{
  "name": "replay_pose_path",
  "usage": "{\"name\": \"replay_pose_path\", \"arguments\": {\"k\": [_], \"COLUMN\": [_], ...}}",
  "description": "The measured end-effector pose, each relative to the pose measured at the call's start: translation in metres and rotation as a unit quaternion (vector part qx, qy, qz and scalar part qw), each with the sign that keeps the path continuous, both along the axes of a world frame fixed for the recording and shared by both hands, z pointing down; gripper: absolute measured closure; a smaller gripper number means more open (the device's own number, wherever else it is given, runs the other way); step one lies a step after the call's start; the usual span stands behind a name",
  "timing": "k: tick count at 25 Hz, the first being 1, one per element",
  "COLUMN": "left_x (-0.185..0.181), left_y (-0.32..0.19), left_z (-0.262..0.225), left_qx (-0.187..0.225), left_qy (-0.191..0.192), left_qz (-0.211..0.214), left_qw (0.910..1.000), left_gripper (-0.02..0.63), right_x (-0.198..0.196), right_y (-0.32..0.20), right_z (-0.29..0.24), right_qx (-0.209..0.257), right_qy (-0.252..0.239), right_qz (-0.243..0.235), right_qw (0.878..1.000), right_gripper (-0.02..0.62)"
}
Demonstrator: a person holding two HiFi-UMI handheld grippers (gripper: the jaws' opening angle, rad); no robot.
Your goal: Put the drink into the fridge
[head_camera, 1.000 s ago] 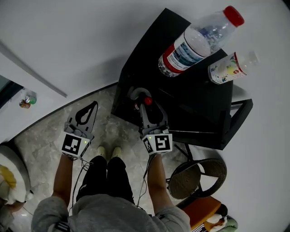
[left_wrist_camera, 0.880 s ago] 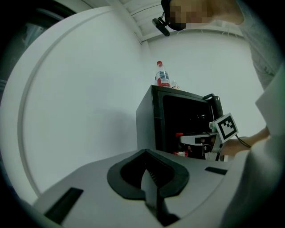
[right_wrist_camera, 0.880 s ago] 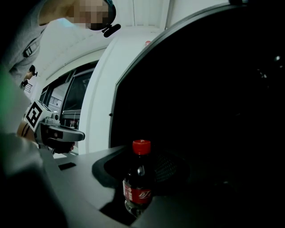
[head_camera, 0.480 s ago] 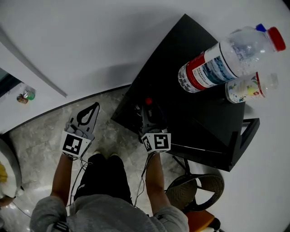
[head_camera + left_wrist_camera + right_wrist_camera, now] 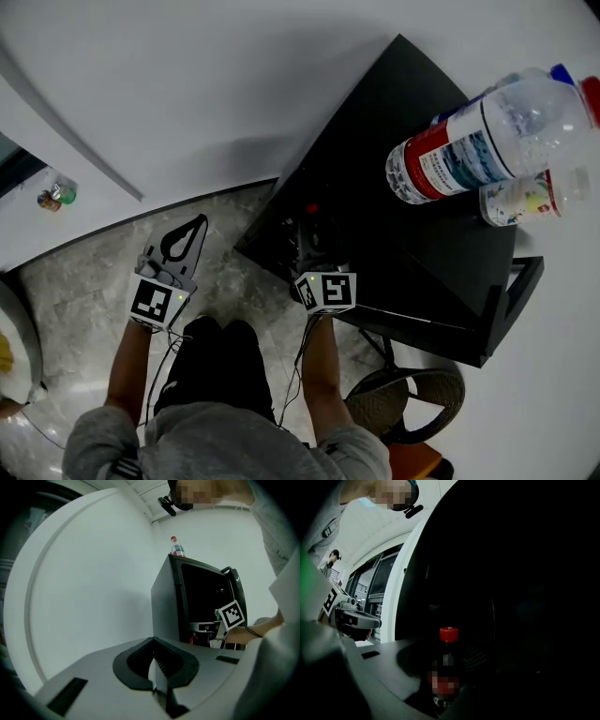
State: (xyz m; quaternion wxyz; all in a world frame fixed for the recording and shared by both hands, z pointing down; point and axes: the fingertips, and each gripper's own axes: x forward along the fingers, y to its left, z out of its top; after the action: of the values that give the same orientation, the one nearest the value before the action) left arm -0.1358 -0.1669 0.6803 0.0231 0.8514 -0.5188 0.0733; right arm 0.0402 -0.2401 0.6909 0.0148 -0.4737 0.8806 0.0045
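The drink is a dark bottle (image 5: 446,667) with a red cap (image 5: 448,634), upright between the jaws of my right gripper (image 5: 445,688), which is shut on it. In the head view the right gripper (image 5: 307,232) reaches into the dark inside of the open black fridge (image 5: 394,187), and the red cap (image 5: 311,208) barely shows. My left gripper (image 5: 185,236) hangs over the floor to the fridge's left. Its jaws are shut with nothing in them (image 5: 154,660). From the left gripper view the fridge (image 5: 164,606) stands ahead, with the right gripper's marker cube (image 5: 233,614) at its opening.
On the fridge top stand a big water bottle (image 5: 478,150) with a red label and a small clear bottle (image 5: 530,197). A round wicker seat (image 5: 403,403) stands to the right of my legs. A white wall runs behind. Small items (image 5: 52,199) sit at the far left.
The right gripper has gone lower and further into the fridge with the bottle, so the red cap shows less. The left gripper has sunk a little. The head view has shifted.
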Motion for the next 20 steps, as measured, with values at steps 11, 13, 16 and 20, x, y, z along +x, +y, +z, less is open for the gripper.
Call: {"name": "replay_pose_path", "arguments": {"k": [11, 13, 16, 20], "left_x": [-0.003, -0.004, -0.003, 0.000], "left_y": [0.006, 0.007, 0.010, 0.015], "left_z": [-0.002, -0.003, -0.010, -0.020], "left_qx": [0.001, 0.009, 0.006, 0.010], "left_qy": [0.003, 0.007, 0.006, 0.008], "left_qz": [0.000, 0.000, 0.002, 0.010], "left_qw": [1.0000, 0.9999, 1.0000, 0.9999], "left_gripper": [0.604, 0.604, 0.604, 0.604], "right_x": [0.004, 0.007, 0.012, 0.013], "right_y": [-0.001, 0.001, 0.007, 0.020], "right_z": [-0.003, -0.006, -0.012, -0.024], "right_qx": [-0.015, -0.016, -0.015, -0.015], "right_qy": [-0.010, -0.010, -0.007, 0.001], "right_qz": [-0.003, 0.000, 0.004, 0.005], "right_qw": [1.000, 1.000, 1.000, 1.000], "right_gripper": [0.396, 0.396, 0.396, 0.397]}}
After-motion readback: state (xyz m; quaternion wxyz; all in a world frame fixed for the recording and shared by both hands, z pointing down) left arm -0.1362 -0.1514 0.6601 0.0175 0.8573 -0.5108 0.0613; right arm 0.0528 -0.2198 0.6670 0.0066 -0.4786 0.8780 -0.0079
